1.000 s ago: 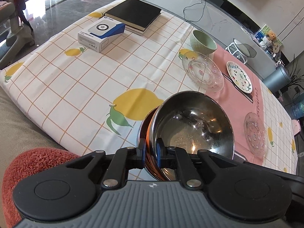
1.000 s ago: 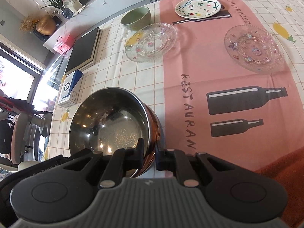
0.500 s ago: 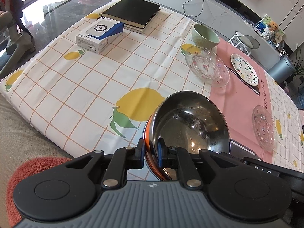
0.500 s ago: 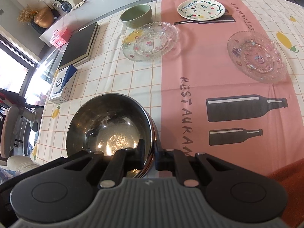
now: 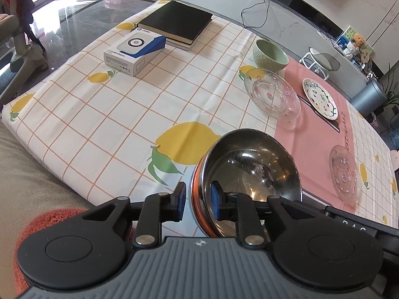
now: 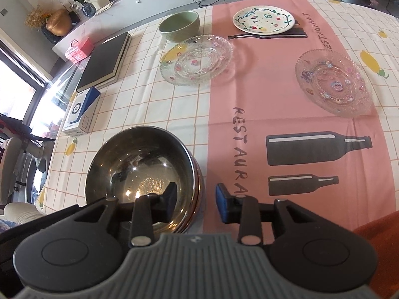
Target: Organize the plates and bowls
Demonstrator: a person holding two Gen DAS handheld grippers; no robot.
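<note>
Left gripper [image 5: 195,199]: jaws are opening; the rim of the steel bowl stands between the blue pads, which no longer press it
Right gripper [image 6: 195,200]: jaws are opening and already wide; the bowl rim is between them, neither pad touches it
Steel bowl [image 6: 139,172]: sits on the tablecloth [image 5: 112,114] at the near edge, seemingly nested on another bowl with an orange rim
Step in hand: releasing the steel bowl after setting it down, I judge
Near glass plate [image 6: 333,82]: at 2 o'clock from the bowl, on the pink runner, well apart
Far glass plate [image 6: 197,59]: at 12 o'clock
Green bowl [image 6: 179,25]: just behind the far glass plate
Painted plate [image 6: 264,21]: at 1 o'clock, farthest
Next move: draw both grippers clear of the rim, then probably fetch the green bowl or gather the plates
</note>
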